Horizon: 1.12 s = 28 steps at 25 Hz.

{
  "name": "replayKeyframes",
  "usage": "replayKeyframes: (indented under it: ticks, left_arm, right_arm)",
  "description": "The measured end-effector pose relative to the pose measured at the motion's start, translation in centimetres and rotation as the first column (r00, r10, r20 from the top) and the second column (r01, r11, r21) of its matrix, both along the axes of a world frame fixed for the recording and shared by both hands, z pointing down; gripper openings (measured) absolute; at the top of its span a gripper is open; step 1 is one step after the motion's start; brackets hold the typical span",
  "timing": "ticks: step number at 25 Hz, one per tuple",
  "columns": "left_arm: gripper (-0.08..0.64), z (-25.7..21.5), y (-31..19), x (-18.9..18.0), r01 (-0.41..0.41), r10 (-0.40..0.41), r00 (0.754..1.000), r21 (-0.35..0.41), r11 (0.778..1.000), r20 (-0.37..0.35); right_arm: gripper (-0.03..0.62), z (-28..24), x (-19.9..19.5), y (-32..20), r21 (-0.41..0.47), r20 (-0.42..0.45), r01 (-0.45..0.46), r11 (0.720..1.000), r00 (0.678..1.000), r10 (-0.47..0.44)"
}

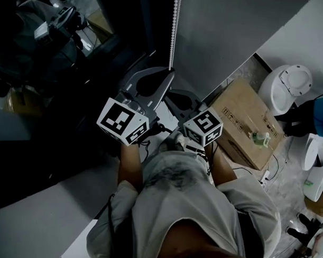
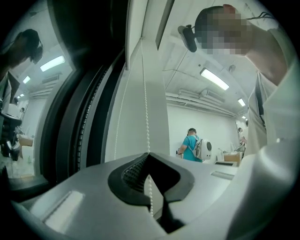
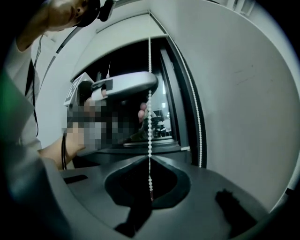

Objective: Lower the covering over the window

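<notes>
White bead chain [image 1: 174, 26] pinched by both claws beside the dark window [image 1: 58, 69].
Left claw [image 2: 149, 154] is clamped shut on the chain, which runs straight up from its tips; right claw [image 3: 149, 158] is likewise closed on the same strand, apparently just below the left one, though the dim view makes that hard to judge.

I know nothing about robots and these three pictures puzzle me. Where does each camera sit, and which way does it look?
Head view: on the person's head, looking steeply down at the left gripper, right gripper and forearms.
Left gripper view: on that gripper, looking along shut jaws up the white beaded cord; grey shirt at right.
Right gripper view: likewise, jaws shut on the cord; the left gripper above.
Shared: all show the cord.
</notes>
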State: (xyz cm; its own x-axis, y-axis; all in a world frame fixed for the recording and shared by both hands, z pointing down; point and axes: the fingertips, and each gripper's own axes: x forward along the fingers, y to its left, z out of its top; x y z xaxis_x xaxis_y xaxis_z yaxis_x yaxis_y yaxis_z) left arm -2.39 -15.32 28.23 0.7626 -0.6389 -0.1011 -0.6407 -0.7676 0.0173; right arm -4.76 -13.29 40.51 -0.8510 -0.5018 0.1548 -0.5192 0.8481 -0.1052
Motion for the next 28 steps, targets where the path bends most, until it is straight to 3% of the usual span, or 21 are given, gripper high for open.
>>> replayKeyframes:
  ticks: [5, 11, 18, 23, 28]
  left_arm:
    - [0.009, 2.2, 0.1, -0.1, -0.005, 0.004, 1.0, -0.052, 0.999, -0.021]
    - [0.009, 4.7, 0.2, 0.3, -0.008, 0.007, 1.0, -0.103, 0.995, -0.014]
    - [0.009, 6.8, 0.7, 1.1, -0.018, 0.017, 1.0, -0.149, 0.989, -0.011]
    - [0.009, 7.5, 1.1, 1.0, -0.016, 0.014, 1.0, -0.165, 0.986, -0.011]
    - [0.011, 7.7, 1.0, 0.5, -0.008, 0.007, 1.0, -0.165, 0.986, -0.008]
  right_arm:
    - [0.02, 1.6, 0.8, 0.6, -0.007, -0.045, 0.039, 0.999, 0.998, -0.04]
    - [0.087, -3.8, 3.6, 0.8, 0.045, 0.114, 0.045, 0.998, 0.992, -0.05]
    - [0.087, -13.8, 5.0, 0.2, 0.235, 0.262, -0.011, 0.972, 0.964, -0.052]
    - [0.087, -18.7, 3.8, -0.7, 0.335, 0.302, -0.03, 0.942, 0.95, -0.077]
    - [0.087, -19.5, 2.3, -1.7, 0.357, 0.307, -0.024, 0.934, 0.947, -0.093]
